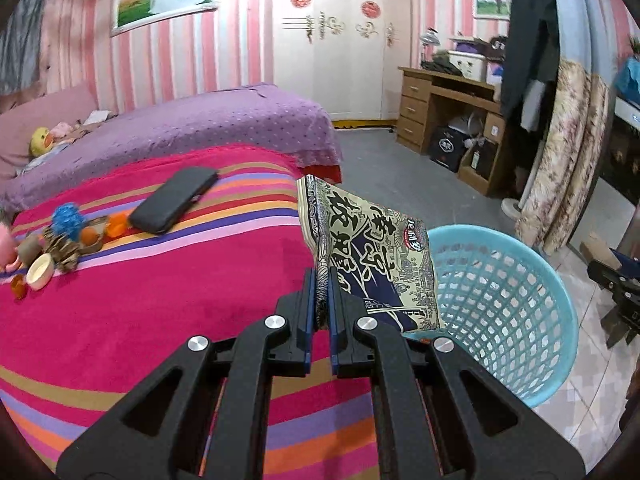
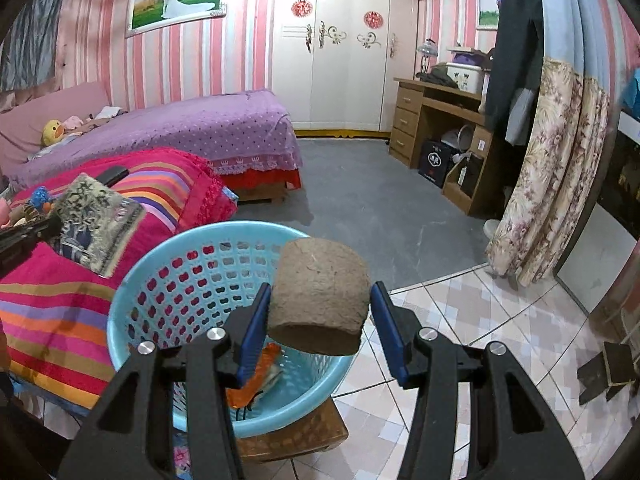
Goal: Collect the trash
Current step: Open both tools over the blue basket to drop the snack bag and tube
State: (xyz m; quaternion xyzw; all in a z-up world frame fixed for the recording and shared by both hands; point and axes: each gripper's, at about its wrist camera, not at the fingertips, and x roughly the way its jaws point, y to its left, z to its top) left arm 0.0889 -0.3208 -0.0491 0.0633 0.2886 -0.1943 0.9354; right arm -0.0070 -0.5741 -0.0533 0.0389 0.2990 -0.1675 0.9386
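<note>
Two loads near basket rim (image 2: 208, 229): wrapper (image 1: 372, 252), paper cup (image 2: 320, 300)

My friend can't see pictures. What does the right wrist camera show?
The right tool is wide open with a brown paper cup between its fingers, right above a blue basket that has an orange wrapper inside. To the left, the other tool holds a snack bag over a striped blanket.
</note>
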